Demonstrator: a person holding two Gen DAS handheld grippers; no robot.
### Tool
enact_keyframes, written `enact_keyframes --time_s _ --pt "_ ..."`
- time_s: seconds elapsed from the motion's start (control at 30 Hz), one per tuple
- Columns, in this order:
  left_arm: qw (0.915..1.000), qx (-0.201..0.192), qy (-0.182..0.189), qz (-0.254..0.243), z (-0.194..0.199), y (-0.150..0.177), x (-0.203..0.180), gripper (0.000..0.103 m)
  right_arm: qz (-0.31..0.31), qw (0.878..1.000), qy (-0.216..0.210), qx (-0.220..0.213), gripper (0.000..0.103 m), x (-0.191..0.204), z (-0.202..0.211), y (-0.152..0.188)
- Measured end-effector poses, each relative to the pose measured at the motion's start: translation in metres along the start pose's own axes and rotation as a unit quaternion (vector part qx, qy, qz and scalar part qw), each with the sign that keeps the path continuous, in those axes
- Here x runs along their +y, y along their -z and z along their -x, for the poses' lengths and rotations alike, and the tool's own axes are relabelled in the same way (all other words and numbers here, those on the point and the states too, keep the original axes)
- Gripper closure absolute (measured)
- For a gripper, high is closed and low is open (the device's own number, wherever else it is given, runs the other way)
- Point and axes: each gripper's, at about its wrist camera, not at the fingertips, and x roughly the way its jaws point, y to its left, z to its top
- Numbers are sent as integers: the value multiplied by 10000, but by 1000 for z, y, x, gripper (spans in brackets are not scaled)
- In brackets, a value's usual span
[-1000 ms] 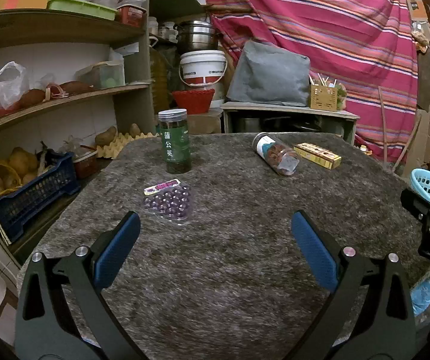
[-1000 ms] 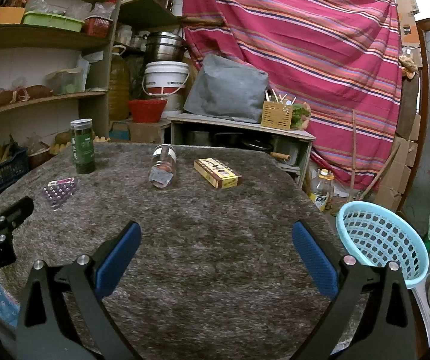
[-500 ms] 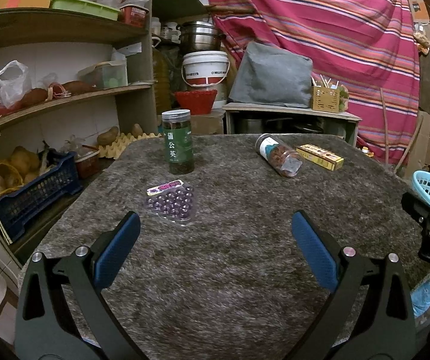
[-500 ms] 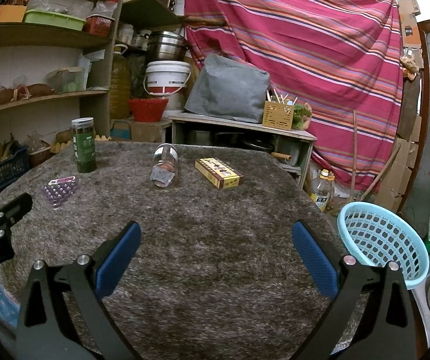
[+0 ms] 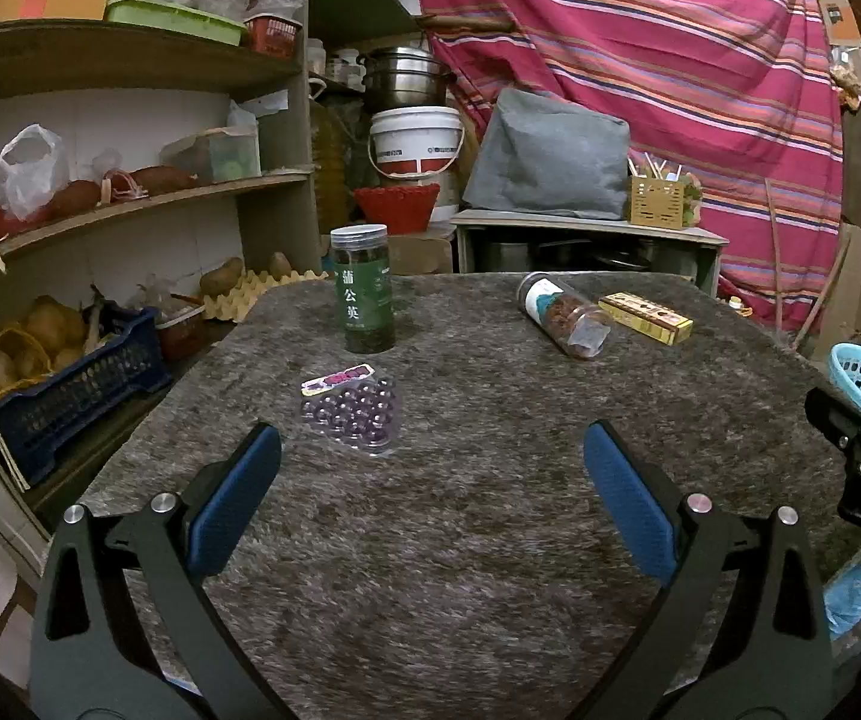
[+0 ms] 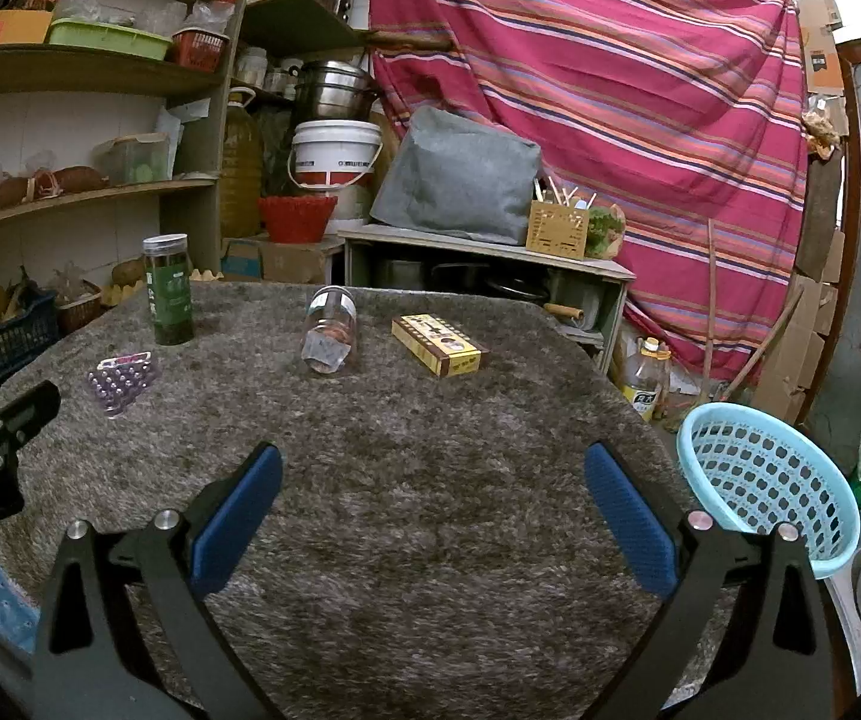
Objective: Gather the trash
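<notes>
Counter (image 5: 490, 540), grey shag cover; I log four trash items on it.
1. Green-label jar (image 5: 363, 290), upright, far left.
2. Blister pack (image 5: 353, 410) of purple beads, flat, just in front of the jar.
3. Clear jar (image 5: 563, 316), on its side, far centre.
4. Yellow box (image 5: 645, 317), flat, just beside the clear jar.

Blue basket (image 6: 769, 483): off the counter's right edge.

My left hand-held gripper (image 5: 430, 480): fingers spread wide, empty, over the near counter.
My right hand-held gripper (image 6: 433, 486): likewise released, empty.
</notes>
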Motion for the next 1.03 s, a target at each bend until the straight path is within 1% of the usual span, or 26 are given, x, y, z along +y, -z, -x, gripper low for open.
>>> enact_keyframes --time_s 0.53,1.03 --pt "10000 31 16 4 -2 -1 -1 5 -16 10000 -3 -5 4 -1 -1 0" --pt "10000 -38 -21 22 -2 -1 -4 5 -2 10000 -11 6 4 -2 -2 -1"
